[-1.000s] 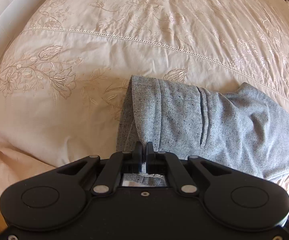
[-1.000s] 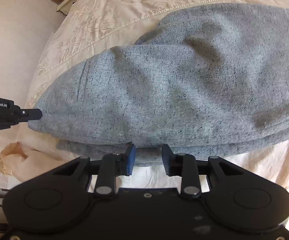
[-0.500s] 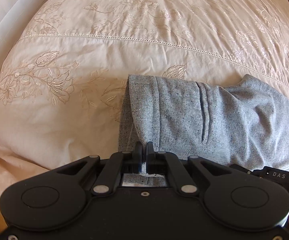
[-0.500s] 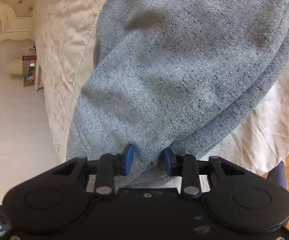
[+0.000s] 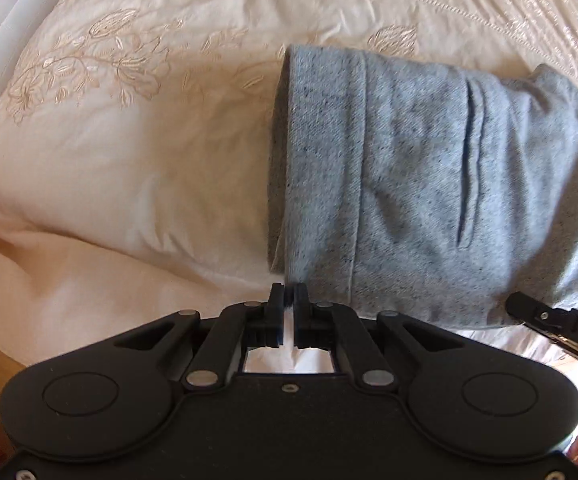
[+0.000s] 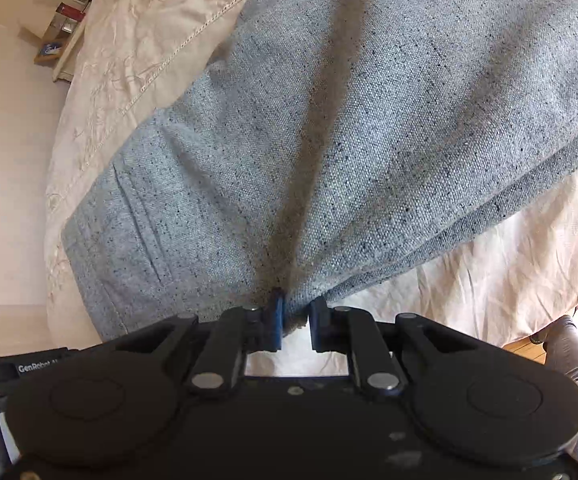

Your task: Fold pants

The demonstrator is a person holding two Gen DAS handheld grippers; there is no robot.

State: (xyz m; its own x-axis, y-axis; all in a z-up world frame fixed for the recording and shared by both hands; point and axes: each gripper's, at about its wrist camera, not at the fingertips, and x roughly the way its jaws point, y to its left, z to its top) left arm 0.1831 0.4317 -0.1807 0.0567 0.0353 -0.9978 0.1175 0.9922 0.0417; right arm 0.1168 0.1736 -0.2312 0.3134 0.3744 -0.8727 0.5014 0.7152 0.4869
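Fingers of the left gripper (image 5: 289, 300), low in the centre of the left wrist view, are pressed almost together on the near corner of the grey pants (image 5: 429, 184), pinching a thin edge of the waistband. Fingers of the right gripper (image 6: 296, 316), low in the centre of the right wrist view, stand partly apart with a bunched fold of the same grey cloth between them; these jaws have just been closing and then easing a little, and the blue pads appear to press on the cloth, which puckers into a crease running up from them. The pants lie on a cream embroidered bedspread (image 5: 109, 152), filling the right half of the left view and most of the right view, already doubled so two layers show along the lower edge. Both grips sit on the near edge, so this looks like the start of another fold. The next move likely calls for lifting both ends together and carrying them over evenly, keeping the layers aligned.
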